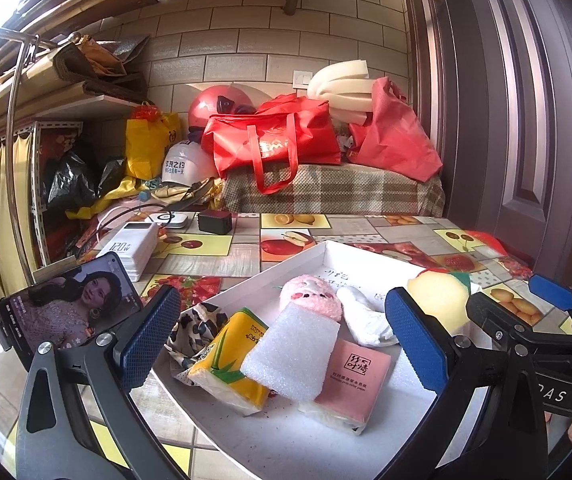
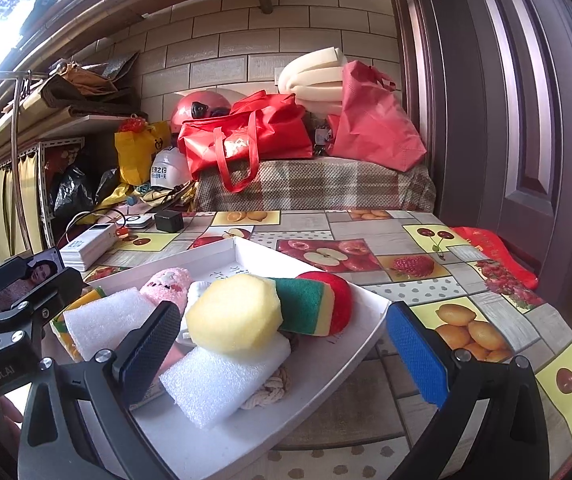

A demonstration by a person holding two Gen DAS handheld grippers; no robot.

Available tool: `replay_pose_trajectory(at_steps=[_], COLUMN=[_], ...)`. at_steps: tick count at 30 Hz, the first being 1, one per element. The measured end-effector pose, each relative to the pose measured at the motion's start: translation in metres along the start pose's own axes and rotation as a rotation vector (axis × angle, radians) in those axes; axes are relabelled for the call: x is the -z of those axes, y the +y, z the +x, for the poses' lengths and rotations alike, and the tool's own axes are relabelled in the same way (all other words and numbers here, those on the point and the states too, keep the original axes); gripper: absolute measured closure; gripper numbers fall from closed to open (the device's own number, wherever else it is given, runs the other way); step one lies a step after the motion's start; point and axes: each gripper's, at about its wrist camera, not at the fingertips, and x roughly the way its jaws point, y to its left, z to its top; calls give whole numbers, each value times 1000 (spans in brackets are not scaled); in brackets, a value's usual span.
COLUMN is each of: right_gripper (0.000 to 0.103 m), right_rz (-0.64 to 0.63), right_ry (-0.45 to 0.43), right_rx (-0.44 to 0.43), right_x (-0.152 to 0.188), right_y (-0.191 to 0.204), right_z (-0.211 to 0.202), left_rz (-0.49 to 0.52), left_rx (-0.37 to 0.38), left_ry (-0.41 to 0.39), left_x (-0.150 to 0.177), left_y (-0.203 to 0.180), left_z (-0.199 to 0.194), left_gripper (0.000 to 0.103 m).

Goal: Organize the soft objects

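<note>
Both grippers are hanging wide open over the shallow white cardboard tray of soft things. The left gripper is gripping nothing above a white foam block. The right gripper is hovering empty near a yellow hexagonal sponge.

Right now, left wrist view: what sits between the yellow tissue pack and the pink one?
A white foam block lies between the yellow tissue pack and the pink pack, overlapping both, inside the white tray. Left wrist view shows it.

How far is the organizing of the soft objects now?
Done, apparently: the yellow hexagonal sponge, white foam block and pink tissue pack lie in the shallow white tray. In hand: nothing; left tool and right tool are open. Left: none visible outside.
</note>
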Motion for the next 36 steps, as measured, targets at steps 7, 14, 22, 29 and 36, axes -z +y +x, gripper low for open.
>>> replay_pose_trajectory(at_steps=[7, 14, 22, 29, 36], right_gripper=[0, 0, 0, 0, 0], right_rz=[16, 52, 43, 139, 185], right_ry=[38, 87, 45, -174, -201], right_rx=[-8, 24, 41, 85, 172], right_x=[9, 17, 30, 30, 35], right_y=[-12, -32, -48, -71, -84], right_z=[-18, -34, -81, -143, -162], left_rz=[27, 54, 95, 114, 90], left_rx=[15, 41, 52, 74, 45], left_ry=[15, 53, 74, 40, 44], left_x=[5, 12, 21, 24, 24], left_y=[-11, -25, -46, -61, -62], left_z=[-14, -27, -50, -75, -83], left_gripper=[0, 0, 0, 0, 0])
